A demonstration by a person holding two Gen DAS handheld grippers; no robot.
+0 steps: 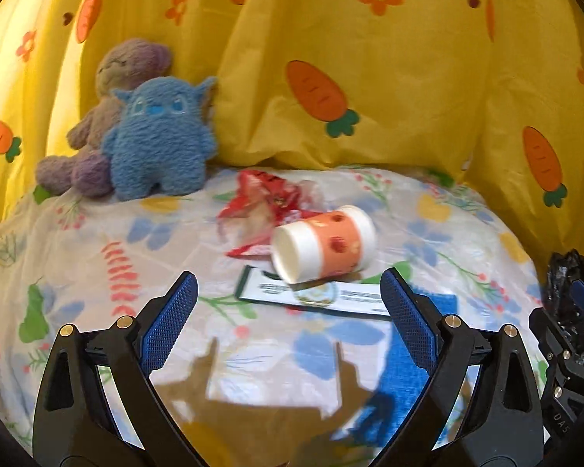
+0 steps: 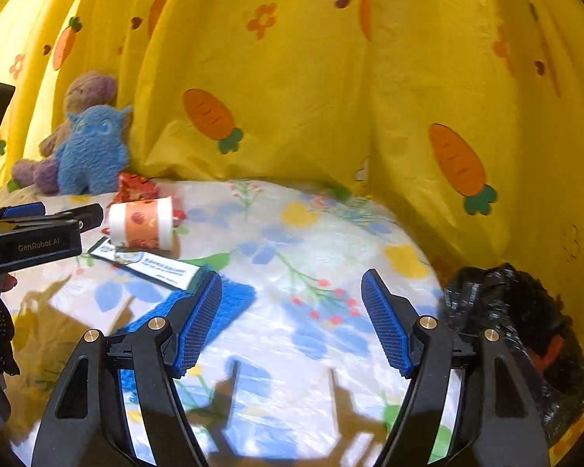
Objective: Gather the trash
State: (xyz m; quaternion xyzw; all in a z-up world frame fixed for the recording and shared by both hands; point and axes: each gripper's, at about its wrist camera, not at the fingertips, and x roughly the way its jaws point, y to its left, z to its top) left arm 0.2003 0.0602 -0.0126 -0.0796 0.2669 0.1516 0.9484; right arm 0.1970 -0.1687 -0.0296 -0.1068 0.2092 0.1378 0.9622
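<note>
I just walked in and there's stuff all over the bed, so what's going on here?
Someone is picking up trash from the bed with two hand-held tools. The left tongs are open and aimed at a tipped-over orange and white cup, which lies on a flat paper card beside a red wrapper. The right tongs are open and empty, next to a black trash bag. Nothing is gripped yet. Two plush toys sit at the back.
</note>
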